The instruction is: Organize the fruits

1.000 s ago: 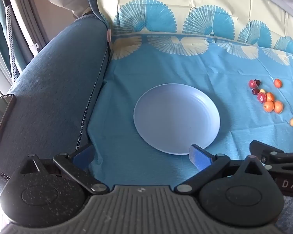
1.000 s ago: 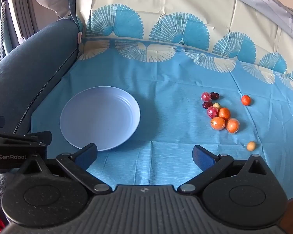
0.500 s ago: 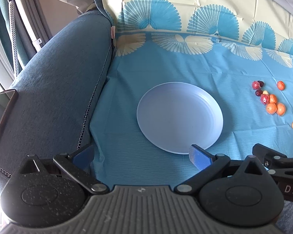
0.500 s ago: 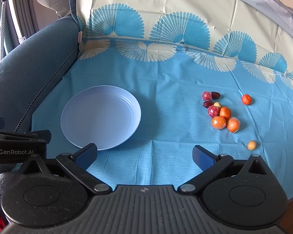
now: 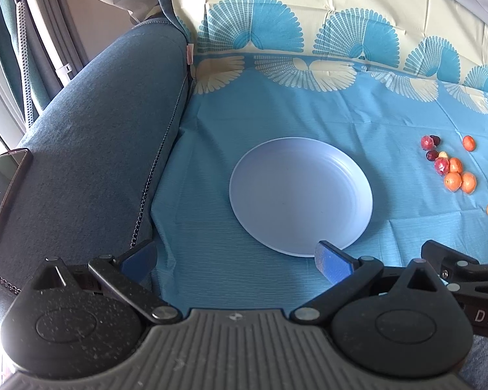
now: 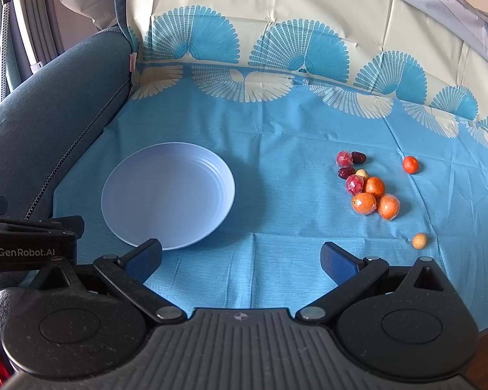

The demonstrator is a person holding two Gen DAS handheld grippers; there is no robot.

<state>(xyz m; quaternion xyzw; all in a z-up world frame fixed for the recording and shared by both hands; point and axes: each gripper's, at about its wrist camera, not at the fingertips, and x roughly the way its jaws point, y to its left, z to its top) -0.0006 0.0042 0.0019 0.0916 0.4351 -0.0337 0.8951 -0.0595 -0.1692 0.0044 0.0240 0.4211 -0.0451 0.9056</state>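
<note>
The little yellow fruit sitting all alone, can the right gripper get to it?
Probably yes. The little yellow fruit lies alone on the cloth, just ahead of the open right gripper, with nothing between.

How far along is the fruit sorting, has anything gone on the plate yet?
Nothing looks done: the pale blue plate holds no fruit. Nothing is in hand either; the left claw and right claw are both open and hold nothing. All the fruit is left: the cluster of fruit, a lone orange fruit and a small yellow fruit lie on the blue cloth.
</note>
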